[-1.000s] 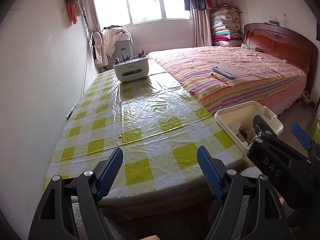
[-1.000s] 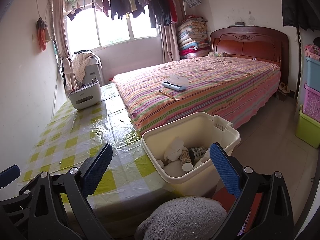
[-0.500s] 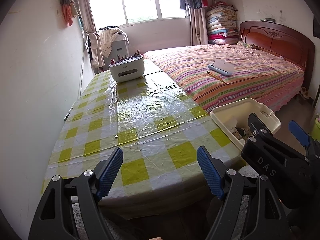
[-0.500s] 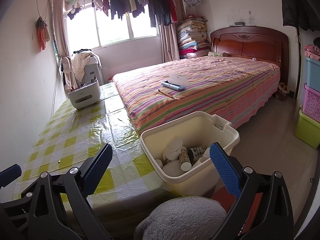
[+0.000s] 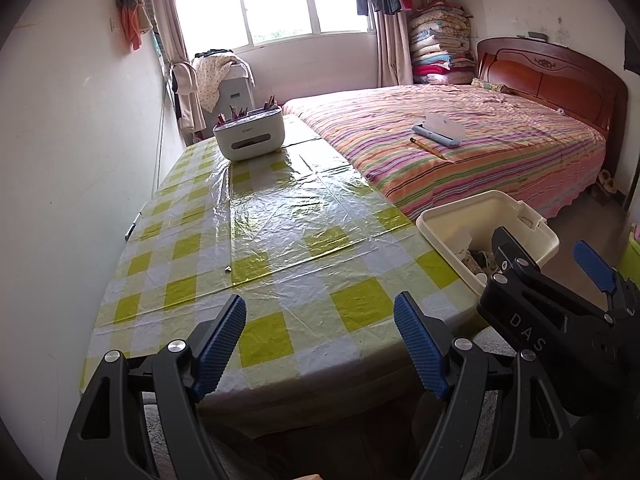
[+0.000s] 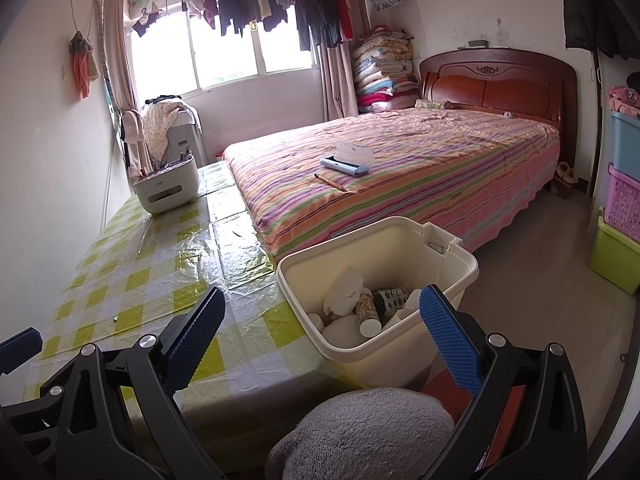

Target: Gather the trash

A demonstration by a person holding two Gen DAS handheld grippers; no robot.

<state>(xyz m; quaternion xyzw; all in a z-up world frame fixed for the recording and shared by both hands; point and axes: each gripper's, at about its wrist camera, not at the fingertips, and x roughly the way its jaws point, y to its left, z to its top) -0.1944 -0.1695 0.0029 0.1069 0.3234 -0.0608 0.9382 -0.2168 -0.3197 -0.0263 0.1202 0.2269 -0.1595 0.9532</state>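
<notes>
Both the left gripper (image 5: 320,344) and right gripper (image 6: 320,332) hang spread and empty; collected trash (image 6: 362,304) lies in the cream bin (image 6: 460,276) beside the table (image 5: 280,216). Scan the checked cloth for leftovers before reaching

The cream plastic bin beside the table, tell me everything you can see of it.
The cream plastic bin is rectangular, open-topped, with a latch tab on its far rim. It sits upright against the checked table's near corner, beside the striped bed. Inside lie crumpled white tissue, a small bottle and other trash.
</notes>
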